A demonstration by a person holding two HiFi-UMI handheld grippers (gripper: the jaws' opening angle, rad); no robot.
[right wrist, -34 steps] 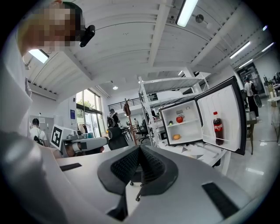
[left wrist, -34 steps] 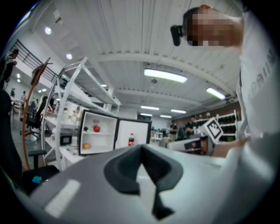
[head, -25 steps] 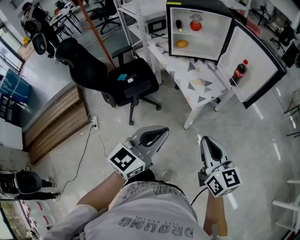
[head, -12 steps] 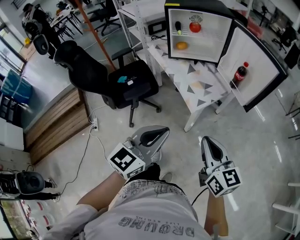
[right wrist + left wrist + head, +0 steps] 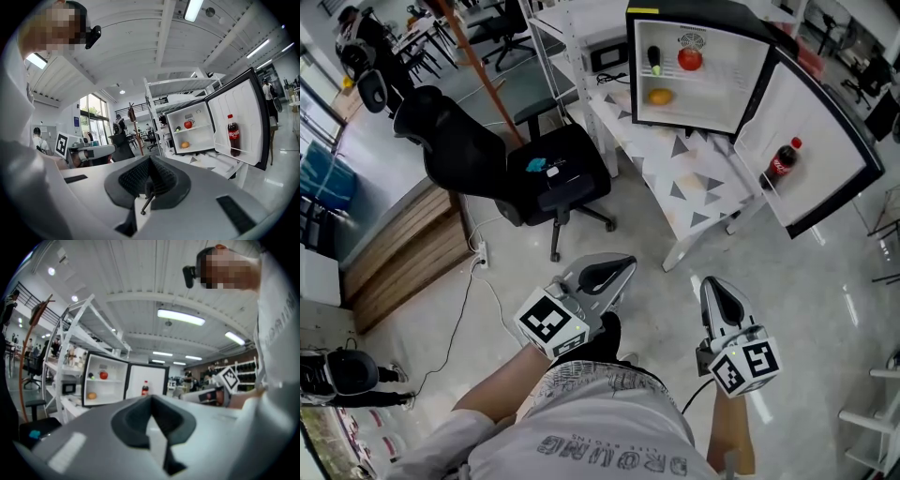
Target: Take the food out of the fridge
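A small black fridge [image 5: 750,33] stands open on a white table [image 5: 698,178] ahead of me. On its upper shelf sit a red apple [image 5: 690,58] and a dark item with a green tip [image 5: 654,60]; an orange [image 5: 660,96] lies on the lower shelf. A cola bottle [image 5: 782,161] stands in the door rack [image 5: 806,141]. Both grippers are held low, well short of the fridge. My left gripper [image 5: 623,263] has its jaws closed together with nothing between them. My right gripper [image 5: 711,281] is also shut and empty. The apple [image 5: 188,124] and cola bottle [image 5: 233,133] show in the right gripper view.
A black office chair [image 5: 534,169] stands left of the table, with another chair [image 5: 516,23] behind it. A cable [image 5: 483,281] runs across the floor from a socket by wooden boards [image 5: 403,253]. White shelving [image 5: 567,37] stands behind the table.
The whole scene has shifted a little down-left in the head view as I step toward the fridge. Both grippers stay shut and in the same place relative to my body.
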